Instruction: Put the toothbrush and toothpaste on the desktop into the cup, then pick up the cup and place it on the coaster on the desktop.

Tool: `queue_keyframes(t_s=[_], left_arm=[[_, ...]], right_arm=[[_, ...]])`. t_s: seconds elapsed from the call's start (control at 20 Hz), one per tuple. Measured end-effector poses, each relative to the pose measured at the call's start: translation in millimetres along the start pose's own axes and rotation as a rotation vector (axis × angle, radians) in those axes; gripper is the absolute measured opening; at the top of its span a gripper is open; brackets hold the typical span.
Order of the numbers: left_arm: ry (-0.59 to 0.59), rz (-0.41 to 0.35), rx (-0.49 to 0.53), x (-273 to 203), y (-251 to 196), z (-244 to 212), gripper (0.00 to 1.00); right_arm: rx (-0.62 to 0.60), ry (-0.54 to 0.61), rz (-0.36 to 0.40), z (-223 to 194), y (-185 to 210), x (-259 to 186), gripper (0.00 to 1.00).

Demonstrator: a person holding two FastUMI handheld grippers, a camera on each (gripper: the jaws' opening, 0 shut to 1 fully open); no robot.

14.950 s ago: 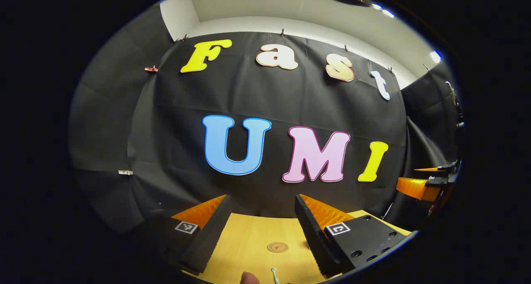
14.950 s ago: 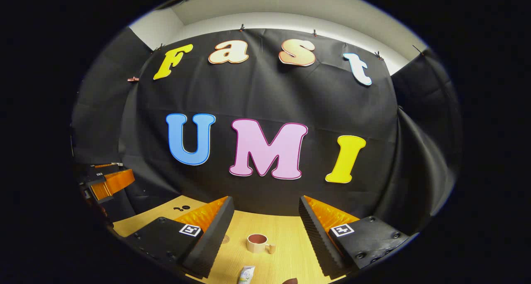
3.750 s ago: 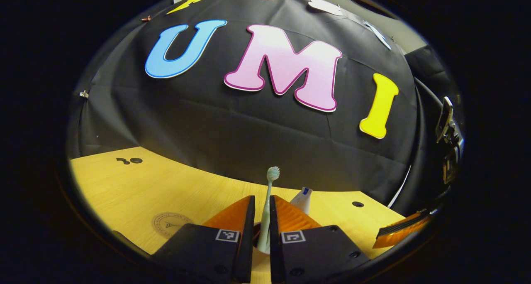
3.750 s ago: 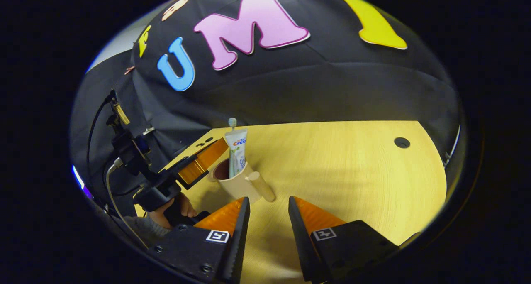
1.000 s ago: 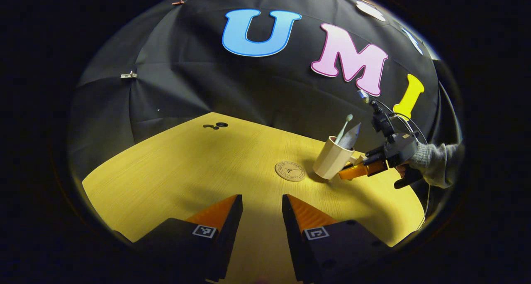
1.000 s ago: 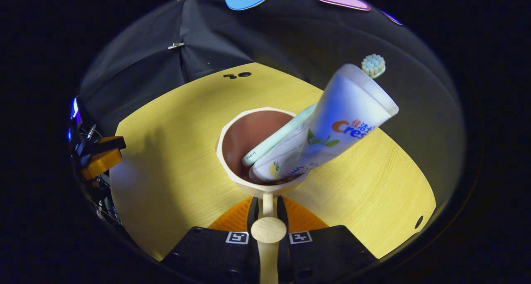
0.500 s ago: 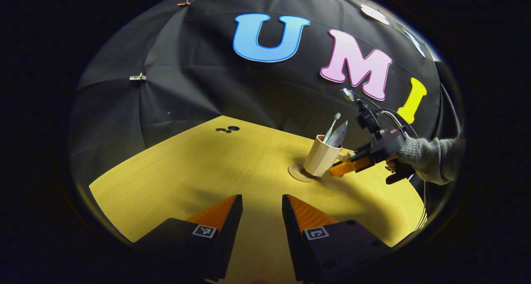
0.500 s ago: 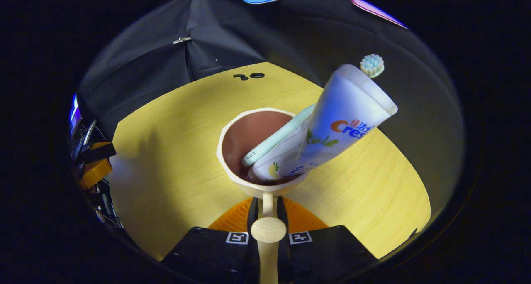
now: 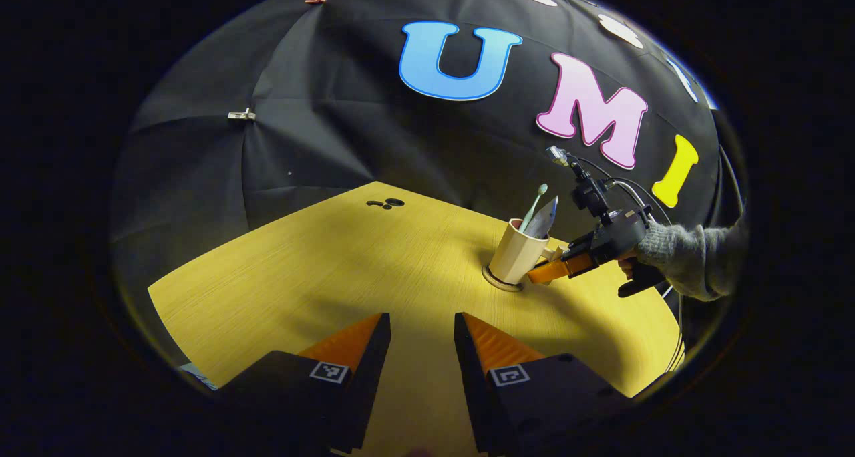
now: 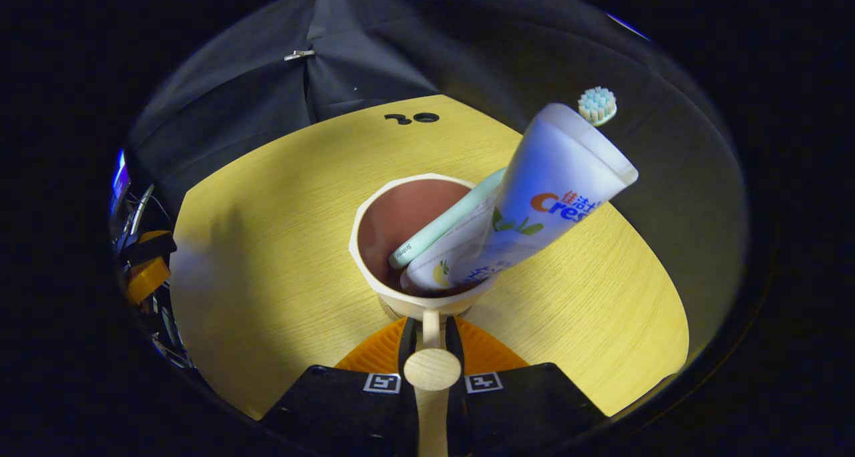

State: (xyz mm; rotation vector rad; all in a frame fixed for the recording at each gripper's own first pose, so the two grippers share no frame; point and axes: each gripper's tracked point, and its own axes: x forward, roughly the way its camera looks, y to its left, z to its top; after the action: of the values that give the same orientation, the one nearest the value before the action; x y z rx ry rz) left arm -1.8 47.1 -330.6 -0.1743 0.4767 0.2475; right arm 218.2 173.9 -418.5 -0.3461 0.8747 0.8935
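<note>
A cream cup [image 10: 374, 280] with a brown inside holds the white toothpaste tube [image 10: 534, 203] and the mint toothbrush [image 10: 596, 105], both leaning right. My right gripper [image 10: 431, 330] is shut on the cup's wooden handle [image 10: 432, 368]. In the left gripper view the cup [image 9: 513, 256] stands on the round coaster [image 9: 502, 284], with the right gripper [image 9: 544, 272] at its handle and a grey-sleeved hand [image 9: 688, 260] behind it. My left gripper [image 9: 421, 337] hangs open over the near part of the desk, well left of the cup.
The yellow wooden desk [image 9: 347, 270] has small cable holes [image 9: 386, 204] at its far edge. The black cloth wall rises just behind the desk. The left gripper [image 10: 143, 270] sits at the desk's left edge in the right gripper view.
The right gripper has carried the cup left and set it down onto the coaster, which is now mostly covered. The left gripper has stayed open and barely shifted.
</note>
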Motion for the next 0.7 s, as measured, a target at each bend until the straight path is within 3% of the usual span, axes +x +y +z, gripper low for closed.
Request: queue_keyframes(t_s=[0.25,0.6,0.7], left_arm=[[-0.002,0.014,-0.008,-1.3,4.3,-0.8,0.63],[-0.004,0.011,0.005,-5.5,2.8,4.2,0.62],[-0.004,0.007,0.011,-7.6,0.6,6.6,0.62]], right_arm=[[0.002,0.010,0.001,-0.4,1.9,5.8,0.20],[0.034,-0.026,-0.028,2.4,1.1,3.4,0.30],[0.035,-0.047,-0.033,6.6,3.4,-3.2,0.42]])
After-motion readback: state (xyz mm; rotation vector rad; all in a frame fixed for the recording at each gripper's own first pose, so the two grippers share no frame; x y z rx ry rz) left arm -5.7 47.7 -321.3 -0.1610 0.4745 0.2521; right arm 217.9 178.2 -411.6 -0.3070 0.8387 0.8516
